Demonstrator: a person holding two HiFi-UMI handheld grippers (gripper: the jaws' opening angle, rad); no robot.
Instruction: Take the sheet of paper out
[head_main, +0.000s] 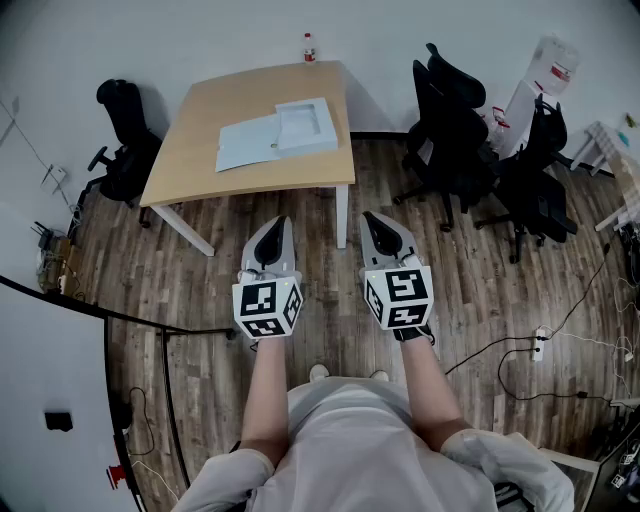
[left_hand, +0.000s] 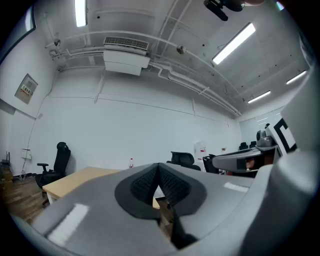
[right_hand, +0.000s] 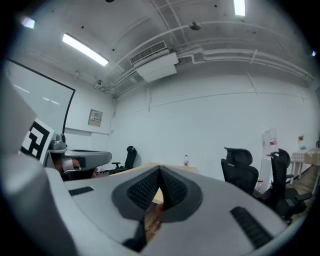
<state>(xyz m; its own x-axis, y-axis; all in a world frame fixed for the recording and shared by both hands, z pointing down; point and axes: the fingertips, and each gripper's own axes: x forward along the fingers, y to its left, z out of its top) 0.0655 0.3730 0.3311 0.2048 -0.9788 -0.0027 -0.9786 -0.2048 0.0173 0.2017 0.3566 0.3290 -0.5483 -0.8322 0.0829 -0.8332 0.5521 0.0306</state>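
1. Two claws: the left claw (head_main: 277, 222) and the right claw (head_main: 368, 216).
2. One worktop (head_main: 200, 150), ahead of both claws.
3. One pale-blue file box (head_main: 280, 135), lying open on the worktop.
4. One bottle (head_main: 309, 47), at the worktop's far edge.
5. At least three black office chairs: one chair (head_main: 122, 140) ahead-left of the left claw, and an overlapping cluster (head_main: 455, 130) ahead-right of the right claw, whose exact count is unclear.
6. One power strip (head_main: 541, 343) on the floor (head_main: 200, 260), right of the right claw.

Dark wood plank floor (head_main: 480, 300); light wooden table (head_main: 200, 140) at 12 o'clock, black chair (head_main: 125, 130) at 10, more black chairs (head_main: 455, 120) at 2; white walls (head_main: 200, 40), ceiling tube lamps (left_hand: 235, 42).
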